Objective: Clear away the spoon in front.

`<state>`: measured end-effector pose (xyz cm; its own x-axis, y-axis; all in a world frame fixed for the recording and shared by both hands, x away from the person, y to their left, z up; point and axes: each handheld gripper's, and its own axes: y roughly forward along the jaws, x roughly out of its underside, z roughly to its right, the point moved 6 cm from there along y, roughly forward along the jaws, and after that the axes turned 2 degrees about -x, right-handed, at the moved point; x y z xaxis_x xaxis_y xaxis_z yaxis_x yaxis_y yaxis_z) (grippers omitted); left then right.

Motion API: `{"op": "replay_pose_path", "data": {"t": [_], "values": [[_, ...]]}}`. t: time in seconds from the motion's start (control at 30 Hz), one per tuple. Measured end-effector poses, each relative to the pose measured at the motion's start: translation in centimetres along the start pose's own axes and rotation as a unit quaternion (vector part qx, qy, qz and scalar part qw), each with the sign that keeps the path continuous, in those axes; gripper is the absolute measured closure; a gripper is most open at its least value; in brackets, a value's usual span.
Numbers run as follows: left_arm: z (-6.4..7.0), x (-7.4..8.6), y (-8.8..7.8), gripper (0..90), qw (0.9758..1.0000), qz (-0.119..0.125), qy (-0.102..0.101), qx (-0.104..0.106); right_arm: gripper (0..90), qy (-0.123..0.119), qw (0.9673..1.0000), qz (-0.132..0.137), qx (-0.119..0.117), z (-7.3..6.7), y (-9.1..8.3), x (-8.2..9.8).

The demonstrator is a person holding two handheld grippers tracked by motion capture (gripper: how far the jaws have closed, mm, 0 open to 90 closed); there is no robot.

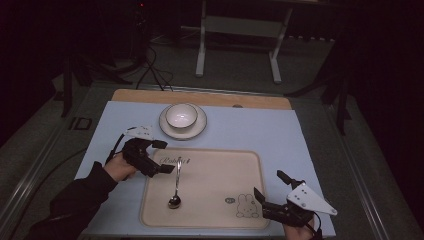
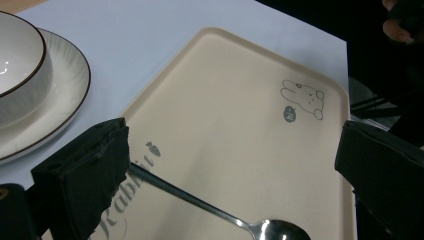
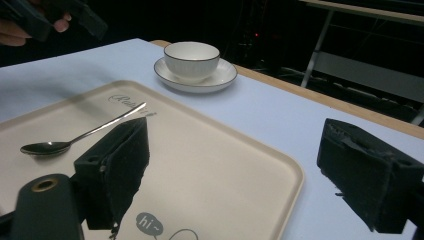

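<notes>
High view: spoon (image 1: 176,186) lies on tray (image 1: 210,220) — bowl (image 1: 181,115) beyond.

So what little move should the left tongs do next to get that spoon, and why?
Probably ease the left tongs down around the spoon handle and close. They are open, just by the handle's upper end, and the left gripper view shows the handle passing one jaw, not yet pinched. The spoon lies on the tray, so the handle looks easiest to grab. The right tongs wait open near the tray's corner.
</notes>
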<state>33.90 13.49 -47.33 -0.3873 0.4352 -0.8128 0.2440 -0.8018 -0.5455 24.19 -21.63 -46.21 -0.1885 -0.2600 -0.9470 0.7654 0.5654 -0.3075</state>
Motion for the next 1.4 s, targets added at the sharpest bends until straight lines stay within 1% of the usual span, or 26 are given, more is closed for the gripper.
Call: {"op": "replay_pose_path", "data": {"t": [0.03,0.07,0.1,0.13,0.17,0.23,0.3,0.37,0.43,0.57,0.6,0.67,0.73,0.8,0.87,0.9,0.93,1.07,1.17,1.23,1.33,1.4], "values": [[0.1,0.1,-0.1,1.6,1.0,0.0,0.001,-0.004,13.3,0.0,1.0,0.0,0.001,0.0,0.0,0.0],[0.3,0.2,-0.2,1.6,1.0,0.004,0.001,-0.006,13.4,0.0,1.0,0.0,0.001,0.0,0.0,0.0],[0.5,0.2,-0.3,1.6,0.9999,0.01,-0.004,-0.004,13.4,0.001,1.0,0.0,0.001,0.0,0.0,0.0],[0.6,0.3,-0.3,1.6,0.9999,0.012,-0.009,-0.007,13.4,0.0,1.0,0.0,0.001,0.0,0.0,0.0],[0.8,0.4,-0.4,1.6,0.9998,0.014,-0.009,-0.008,13.4,-0.001,1.0,0.0,0.001,0.0,0.0,0.0],[1.3,0.8,-0.4,1.6,0.9998,0.015,-0.009,-0.01,13.4,-0.001,1.0,0.0,0.001,0.0,0.0,0.0],[1.8,1.2,-0.3,1.6,0.9998,0.015,-0.011,-0.007,13.4,-0.002,1.0,0.0,0.001,-0.1,0.0,0.0],[2.0,1.7,-0.2,1.6,0.9997,0.017,-0.012,-0.014,13.4,-0.002,1.0,0.0,0.001,-0.1,0.0,0.0],[2.2,2.1,-0.3,1.6,0.9994,0.022,-0.018,-0.02,13.4,-0.002,1.0,-0.001,0.001,-0.1,0.0,0.0],[2.8,2.7,-0.6,1.6,0.9985,0.041,-0.023,-0.029,13.4,-0.004,1.0,-0.001,0.001,-0.1,0.0,0.0],[3.1,2.9,-0.7,1.7,0.9985,0.043,-0.022,-0.027,13.4,-0.004,1.0,-0.001,0.001,-0.1,0.0,0.0],[3.4,3.2,-0.7,1.6,0.9982,0.045,-0.018,-0.034,13.4,-0.003,1.0,-0.001,0.0,-0.1,0.0,0.0],[3.6,3.5,-0.7,1.6,0.9981,0.047,-0.018,-0.035,13.4,-0.004,1.0,-0.002,0.0,-0.1,0.0,0.0],[3.8,3.9,-0.8,1.6,0.998,0.049,-0.023,-0.032,13.4,-0.004,1.0,-0.003,0.0,-0.1,0.1,0.0],[3.8,4.0,-0.8,1.6,0.9979,0.051,-0.025,-0.032,13.4,-0.004,1.0,-0.003,-0.001,-0.1,0.1,0.0],[3.9,4.5,-0.8,1.6,0.9981,0.047,-0.023,-0.034,13.4,-0.004,1.0,-0.003,-0.002,-0.1,0.1,0.0],[4.0,4.7,-0.7,1.6,0.9981,0.047,-0.023,-0.033,13.4,-0.002,1.0,-0.004,-0.003,-0.1,0.1,0.1],[4.0,5.4,-0.6,1.6,0.9975,0.056,-0.03,-0.032,13.4,-0.005,1.0,-0.005,-0.005,-0.2,0.1,0.1],[3.7,5.8,-0.5,1.6,0.997,0.06,-0.036,-0.034,13.4,-0.006,1.0,-0.005,-0.005,-0.2,0.1,0.1],[3.4,6.1,-0.6,1.6,0.9961,0.068,-0.04,-0.039,13.4,-0.007,0.9999,-0.005,-0.005,-0.2,0.1,0.1],[3.0,6.3,-0.7,1.6,0.9943,0.08,-0.044,-0.055,13.4,-0.006,0.9999,-0.006,-0.007,-0.2,0.2,0.2],[2.7,6.4,-0.8,1.6,0.9932,0.088,-0.045,-0.061,13.4,-0.003,0.9999,-0.007,-0.009,-0.1,0.2,0.2]]}}
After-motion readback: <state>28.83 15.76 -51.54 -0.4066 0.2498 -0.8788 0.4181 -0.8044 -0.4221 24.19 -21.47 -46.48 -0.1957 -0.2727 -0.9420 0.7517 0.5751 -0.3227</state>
